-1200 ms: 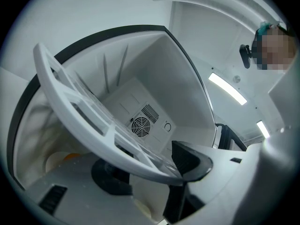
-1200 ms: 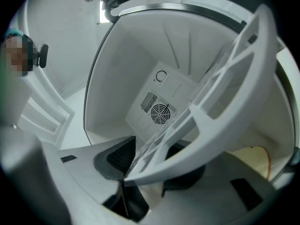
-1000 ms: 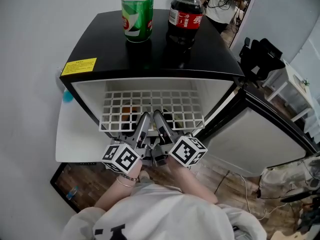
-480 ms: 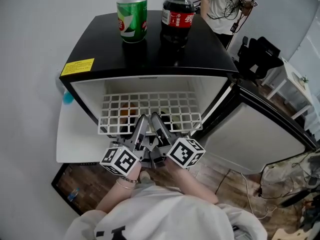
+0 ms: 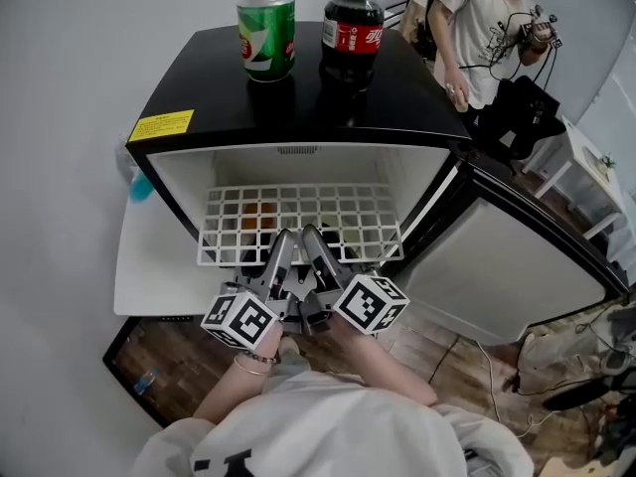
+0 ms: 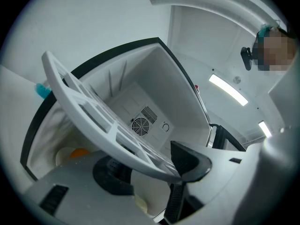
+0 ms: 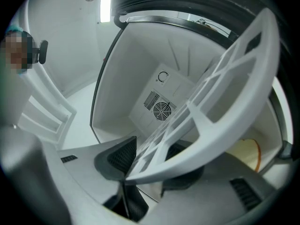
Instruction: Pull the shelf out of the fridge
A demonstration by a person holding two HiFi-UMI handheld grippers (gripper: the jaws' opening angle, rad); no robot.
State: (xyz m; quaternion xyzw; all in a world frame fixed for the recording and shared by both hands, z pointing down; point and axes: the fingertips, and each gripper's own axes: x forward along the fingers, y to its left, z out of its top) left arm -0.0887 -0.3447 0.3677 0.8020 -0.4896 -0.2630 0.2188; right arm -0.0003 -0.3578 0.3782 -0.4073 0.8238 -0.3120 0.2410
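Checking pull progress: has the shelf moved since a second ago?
Yes, slightly. In the head view the front edge of the shelf sits a bit further out of the fridge, toward the camera.

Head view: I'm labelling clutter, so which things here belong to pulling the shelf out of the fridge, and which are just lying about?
Job: shelf; fridge; left gripper and right gripper, jaws just closing, the shelf's front rim between them.
Lying about: green can and cola bottle on the fridge top; person beyond the fridge.
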